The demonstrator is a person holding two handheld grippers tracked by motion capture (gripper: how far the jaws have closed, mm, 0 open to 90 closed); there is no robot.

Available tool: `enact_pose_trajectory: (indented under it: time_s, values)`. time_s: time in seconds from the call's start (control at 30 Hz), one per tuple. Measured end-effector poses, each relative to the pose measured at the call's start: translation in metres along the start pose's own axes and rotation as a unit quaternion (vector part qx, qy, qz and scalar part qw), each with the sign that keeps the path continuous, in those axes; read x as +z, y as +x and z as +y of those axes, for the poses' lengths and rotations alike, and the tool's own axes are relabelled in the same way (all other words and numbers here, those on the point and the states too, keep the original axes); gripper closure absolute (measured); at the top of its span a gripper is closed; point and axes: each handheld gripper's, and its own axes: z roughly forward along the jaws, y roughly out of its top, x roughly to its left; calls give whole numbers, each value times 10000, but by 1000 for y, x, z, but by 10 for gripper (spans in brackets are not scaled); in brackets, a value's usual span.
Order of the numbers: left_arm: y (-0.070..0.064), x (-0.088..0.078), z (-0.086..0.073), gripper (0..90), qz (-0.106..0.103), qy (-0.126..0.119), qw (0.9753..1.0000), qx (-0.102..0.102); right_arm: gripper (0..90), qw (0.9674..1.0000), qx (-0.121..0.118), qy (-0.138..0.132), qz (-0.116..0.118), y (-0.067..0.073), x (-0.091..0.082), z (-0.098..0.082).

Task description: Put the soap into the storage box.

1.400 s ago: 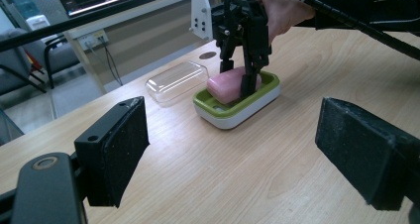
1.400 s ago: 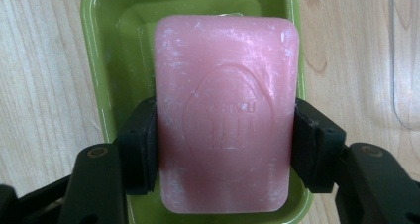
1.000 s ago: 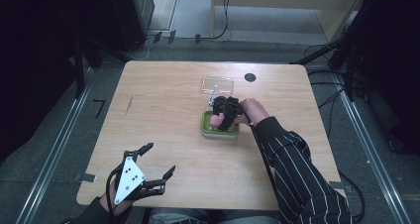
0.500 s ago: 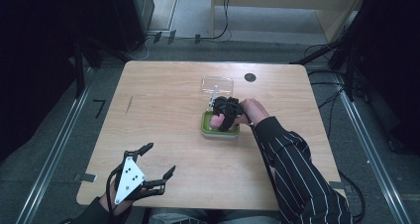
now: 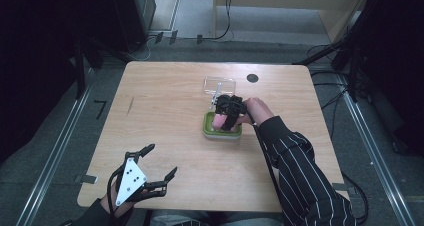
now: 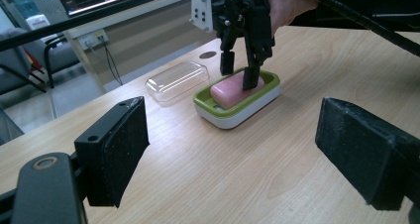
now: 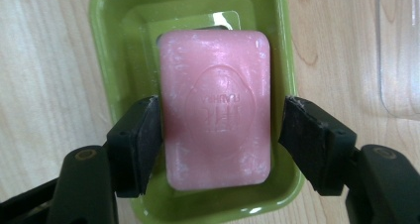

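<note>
A pink soap bar (image 7: 215, 110) lies in a green soap dish (image 7: 106, 45) at the middle of the table. My right gripper (image 7: 220, 130) points down into the dish and straddles the bar. Its jaws have just been opening: a gap shows at one pad, and the other pad is beside the bar's edge. From above, the right gripper (image 5: 227, 117) hides most of the soap (image 5: 218, 121) in the dish (image 5: 222, 133). My left gripper (image 5: 162, 158) hovers open near the table's front left corner, holding nothing. It looks at the dish (image 6: 237, 115), the soap (image 6: 228, 92) and the right gripper (image 6: 237, 73).
A clear plastic lid (image 5: 219, 85) lies on the table just behind the dish, also seen as the lid (image 6: 176, 80) in the left gripper view. A black round grommet (image 5: 252, 78) sits near the far edge. A striped sleeve (image 5: 300, 171) crosses the table's right front.
</note>
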Motion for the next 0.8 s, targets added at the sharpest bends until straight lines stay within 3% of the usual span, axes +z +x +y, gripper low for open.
enact_pose_trajectory:
  time_s: [0.23,0.4,0.8]
  values:
    - [0,1,1,136,-34,3,10000,22,247,9998,152,118,-42,5,-9,1]
    - [0,2,1,136,-40,-11,10000,24,193,9991,389,177,-20,10,-17,0]
    - [-1,3,1,136,-58,-16,10000,42,138,9971,656,378,3,23,-37,-13]
